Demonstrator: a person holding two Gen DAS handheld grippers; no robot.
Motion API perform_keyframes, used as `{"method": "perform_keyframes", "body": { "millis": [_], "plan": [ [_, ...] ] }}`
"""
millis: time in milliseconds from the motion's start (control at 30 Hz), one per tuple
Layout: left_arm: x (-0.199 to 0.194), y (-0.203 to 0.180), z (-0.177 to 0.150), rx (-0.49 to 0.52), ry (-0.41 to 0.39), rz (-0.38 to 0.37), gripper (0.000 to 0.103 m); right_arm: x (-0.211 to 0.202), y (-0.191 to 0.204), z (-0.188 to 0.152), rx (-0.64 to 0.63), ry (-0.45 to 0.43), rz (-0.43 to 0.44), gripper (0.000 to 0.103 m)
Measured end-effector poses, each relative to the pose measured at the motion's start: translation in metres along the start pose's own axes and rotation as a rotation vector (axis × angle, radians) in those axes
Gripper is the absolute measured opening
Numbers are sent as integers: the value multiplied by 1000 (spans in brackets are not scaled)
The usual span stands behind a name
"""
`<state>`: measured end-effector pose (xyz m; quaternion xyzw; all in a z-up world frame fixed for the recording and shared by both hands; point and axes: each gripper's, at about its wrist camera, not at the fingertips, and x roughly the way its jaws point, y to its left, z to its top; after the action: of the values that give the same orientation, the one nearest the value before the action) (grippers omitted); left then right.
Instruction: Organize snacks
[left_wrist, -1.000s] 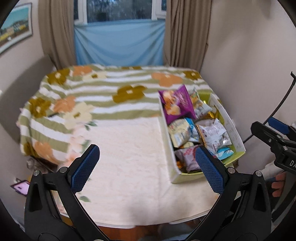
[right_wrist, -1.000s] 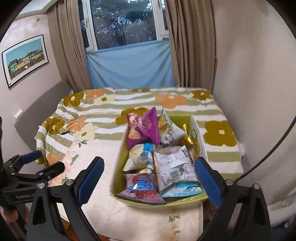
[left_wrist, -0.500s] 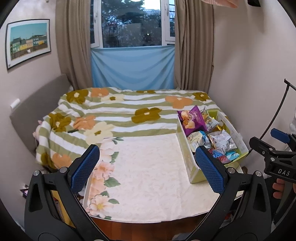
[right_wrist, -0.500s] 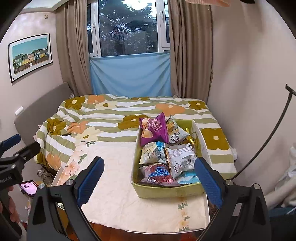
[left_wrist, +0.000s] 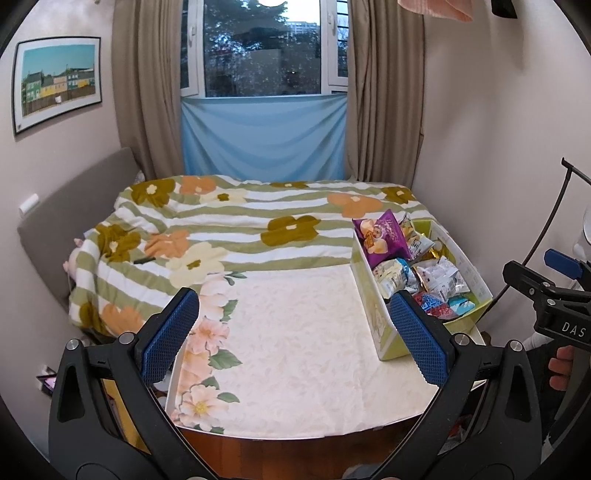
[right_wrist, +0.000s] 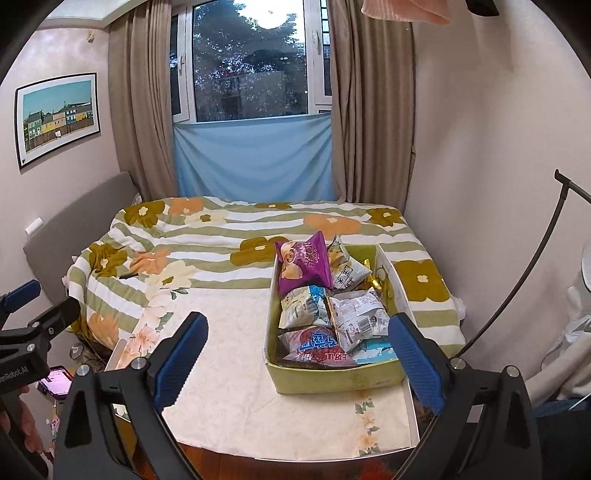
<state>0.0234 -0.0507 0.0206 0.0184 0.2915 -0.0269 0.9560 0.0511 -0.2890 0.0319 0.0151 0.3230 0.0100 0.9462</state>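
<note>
A yellow-green cardboard box (right_wrist: 332, 380) stands on the right side of the table (right_wrist: 236, 369). It holds several snack packets, with a purple bag (right_wrist: 304, 266) upright at the far end. The box also shows in the left wrist view (left_wrist: 373, 314), with the purple bag (left_wrist: 384, 236) at its far end. My left gripper (left_wrist: 295, 332) is open and empty, held back over the table's near edge. My right gripper (right_wrist: 295, 350) is open and empty, in front of the box's near wall and above the table.
The table carries a cream cloth with pink flowers (left_wrist: 207, 332). Behind it lies a bed with a green striped flowered blanket (left_wrist: 240, 221). A wall is close on the right (right_wrist: 480, 184). A phone (right_wrist: 55, 382) lies low at the left.
Both grippers have pulled back and up from the table. The box and bed now look smaller and farther away. Both stay open.
</note>
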Motion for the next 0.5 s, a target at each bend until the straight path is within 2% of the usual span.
{"method": "perform_keyframes", "body": {
  "millis": [500],
  "plan": [
    [-1, -1, 3, -3, -11, 0, 103, 2, 2, 0, 0, 2, 4, 97]
  ]
}}
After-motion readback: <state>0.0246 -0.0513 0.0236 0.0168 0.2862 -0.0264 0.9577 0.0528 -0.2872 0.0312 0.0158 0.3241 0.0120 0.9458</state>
